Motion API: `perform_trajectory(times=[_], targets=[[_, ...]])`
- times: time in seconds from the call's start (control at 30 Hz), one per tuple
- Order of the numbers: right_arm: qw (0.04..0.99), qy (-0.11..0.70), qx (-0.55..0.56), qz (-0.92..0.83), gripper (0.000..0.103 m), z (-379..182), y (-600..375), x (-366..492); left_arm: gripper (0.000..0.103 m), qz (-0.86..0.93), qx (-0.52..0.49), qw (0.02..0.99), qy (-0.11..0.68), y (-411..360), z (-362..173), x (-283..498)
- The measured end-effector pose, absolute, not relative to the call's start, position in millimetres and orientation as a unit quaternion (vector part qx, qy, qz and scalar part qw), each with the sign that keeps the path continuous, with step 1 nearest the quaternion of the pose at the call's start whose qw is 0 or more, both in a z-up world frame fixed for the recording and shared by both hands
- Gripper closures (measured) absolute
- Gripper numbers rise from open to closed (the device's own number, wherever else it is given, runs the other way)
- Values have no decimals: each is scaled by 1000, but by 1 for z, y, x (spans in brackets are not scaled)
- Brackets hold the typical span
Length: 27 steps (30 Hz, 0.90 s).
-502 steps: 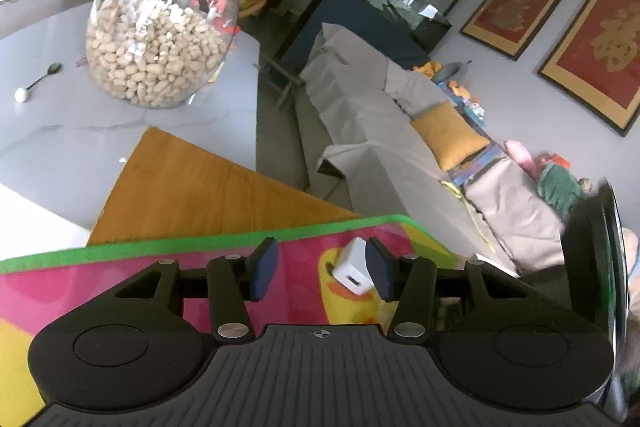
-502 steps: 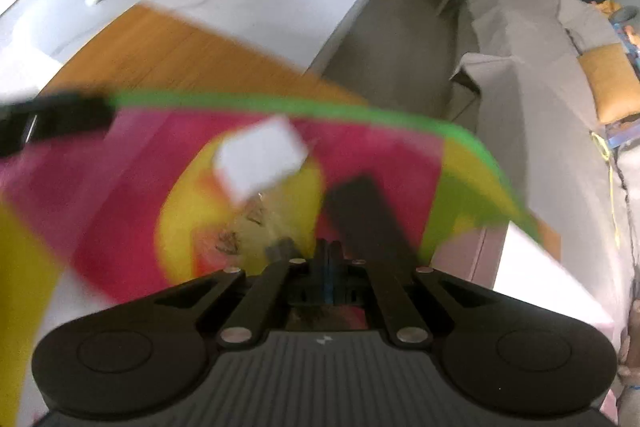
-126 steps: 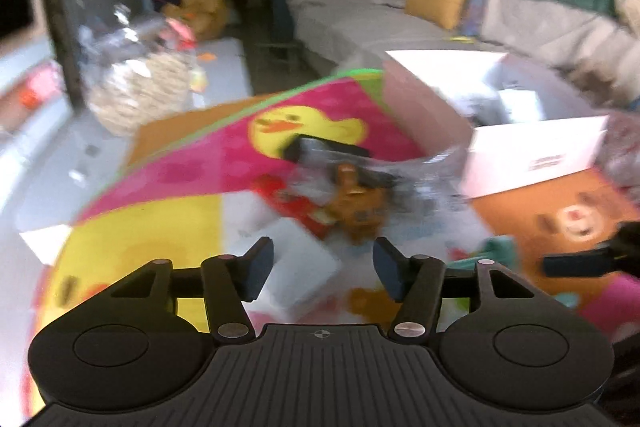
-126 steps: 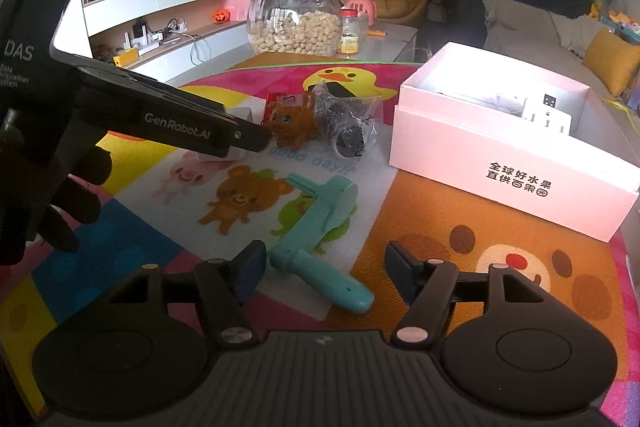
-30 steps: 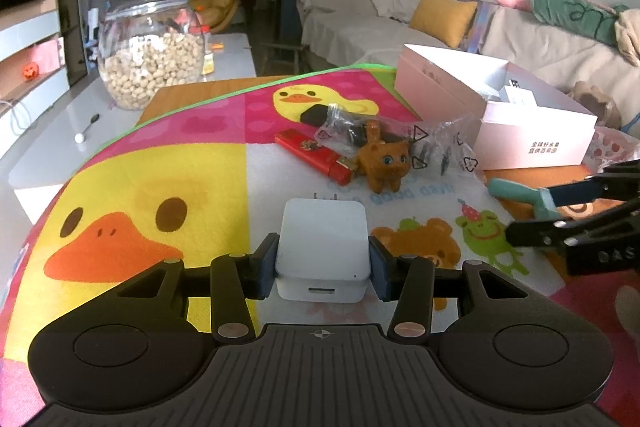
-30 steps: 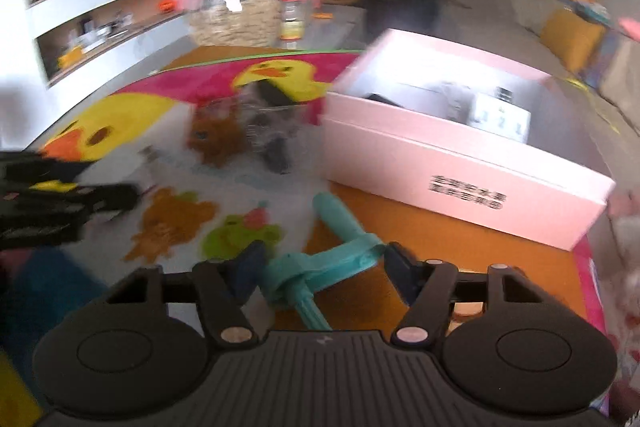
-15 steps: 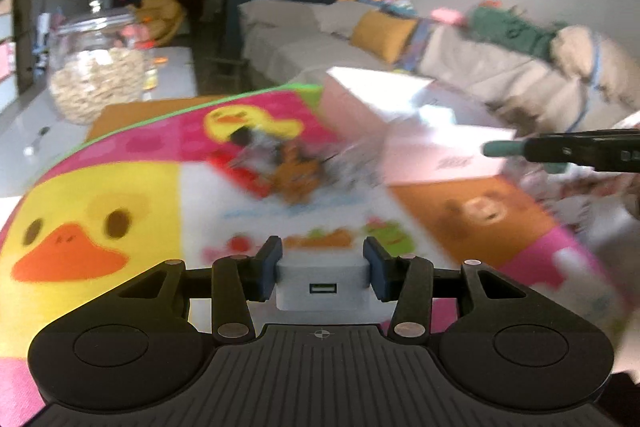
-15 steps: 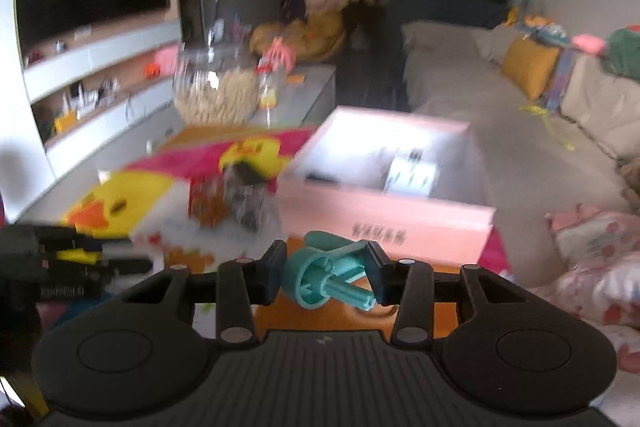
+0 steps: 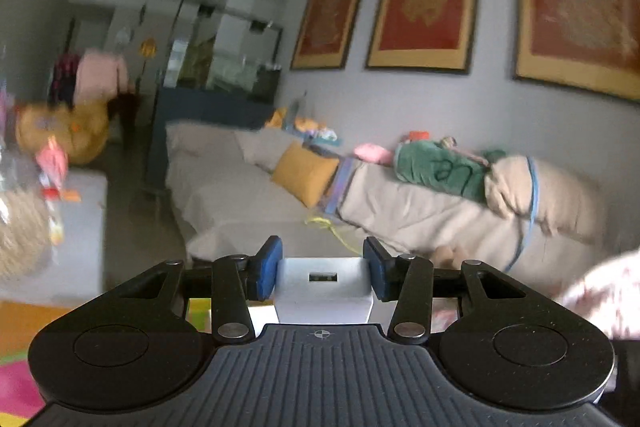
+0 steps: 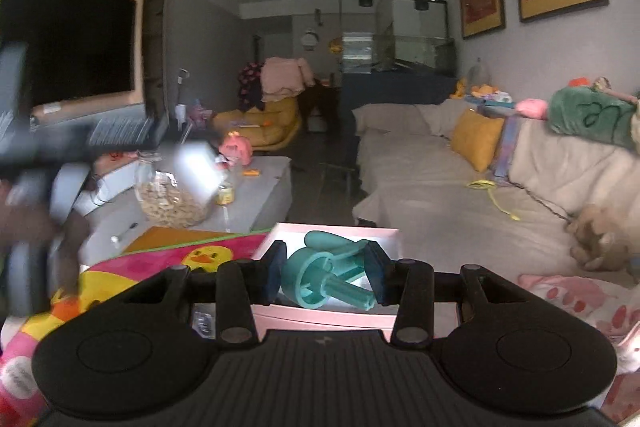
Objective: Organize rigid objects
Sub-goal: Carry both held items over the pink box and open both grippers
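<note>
My left gripper [image 9: 323, 274] is shut on a white USB charger block [image 9: 324, 287] and holds it up in the air, facing the sofa. In the right wrist view the left gripper and its charger [image 10: 198, 171] show blurred at the left. My right gripper [image 10: 325, 275] is shut on a teal plastic tool with a round head and handle [image 10: 324, 277]. It holds the tool just above the open pink box [image 10: 280, 239]. The other items on the play mat are hidden.
A colourful duck play mat [image 10: 168, 259] covers the table at lower left. A glass jar of nuts [image 10: 176, 199] and a spoon [image 10: 124, 231] sit on the grey table behind. A beige sofa [image 10: 460, 195] with a yellow cushion runs along the right.
Both grippers have risen from the mat with their objects. The left one tilted up toward the sofa wall. The right one carried the teal tool over the pink box.
</note>
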State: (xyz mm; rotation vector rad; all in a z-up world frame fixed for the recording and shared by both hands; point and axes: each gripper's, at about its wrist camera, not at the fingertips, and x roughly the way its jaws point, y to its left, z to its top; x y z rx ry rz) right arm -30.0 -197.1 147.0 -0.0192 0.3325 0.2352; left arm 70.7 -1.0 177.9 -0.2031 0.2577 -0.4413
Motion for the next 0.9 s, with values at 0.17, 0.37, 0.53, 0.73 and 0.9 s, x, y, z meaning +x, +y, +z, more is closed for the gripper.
perform_trajectory(times=[0.17, 0.37, 0.53, 0.73, 0.9], targets=[[980, 180, -20, 88, 61, 135, -200, -15, 53, -175, -113, 966, 155, 6, 160, 93], [977, 193, 10, 85, 61, 134, -199, 8, 54, -87, -95, 972, 197, 44, 121, 42], [977, 182, 26, 112, 61, 151, -180, 51, 54, -50, -61, 947, 312, 57, 65, 24], [975, 197, 22, 99, 49, 160, -151, 122, 54, -26, -82, 932, 351, 79, 37, 24], [964, 224, -24, 139, 48, 128, -128, 103, 54, -22, -80, 934, 347, 86, 42, 24]])
